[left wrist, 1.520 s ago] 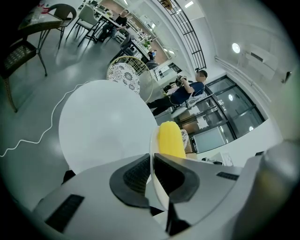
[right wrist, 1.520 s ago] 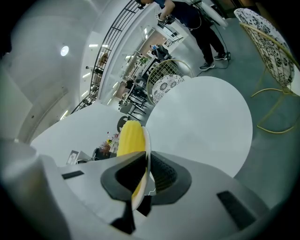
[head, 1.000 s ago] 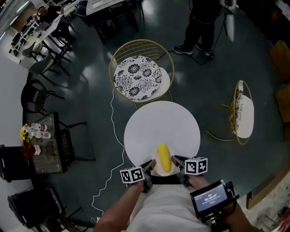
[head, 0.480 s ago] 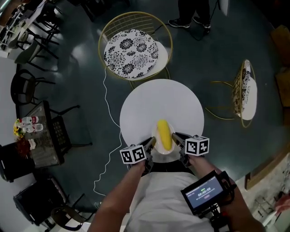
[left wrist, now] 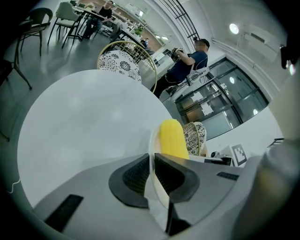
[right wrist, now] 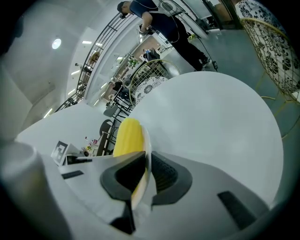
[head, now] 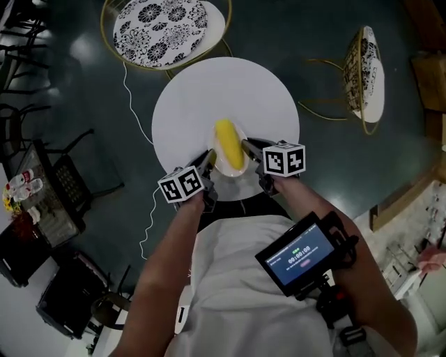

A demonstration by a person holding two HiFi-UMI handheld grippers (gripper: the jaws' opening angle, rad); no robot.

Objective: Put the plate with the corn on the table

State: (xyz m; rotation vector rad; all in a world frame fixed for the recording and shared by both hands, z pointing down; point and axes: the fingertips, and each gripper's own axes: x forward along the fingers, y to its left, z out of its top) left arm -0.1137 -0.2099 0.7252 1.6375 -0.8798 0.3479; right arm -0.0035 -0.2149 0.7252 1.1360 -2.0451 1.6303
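Observation:
A yellow corn cob point(head: 228, 143) lies on a small white plate point(head: 224, 171) held over the near part of the round white table point(head: 202, 97). My left gripper point(head: 209, 162) is shut on the plate's left rim, and my right gripper point(head: 245, 148) is shut on its right rim. In the left gripper view the plate point(left wrist: 152, 150) edge sits pinched between the dark pads, with the corn point(left wrist: 171, 138) beyond. The right gripper view shows the same: plate point(right wrist: 147, 145) rim clamped, corn point(right wrist: 125, 136) to its left. I cannot tell whether the plate touches the table.
A gold wire chair with a floral cushion point(head: 160, 21) stands beyond the table, another gold chair point(head: 366, 66) at the right. A white cable point(head: 143, 132) trails on the dark floor at left. Dark chairs and a side table point(head: 42, 202) stand at far left. A person point(left wrist: 190, 61) stands in the background.
Both grippers have carried the plate with the corn forward, farther in over the table. My head has moved closer, so the table sits higher in view.

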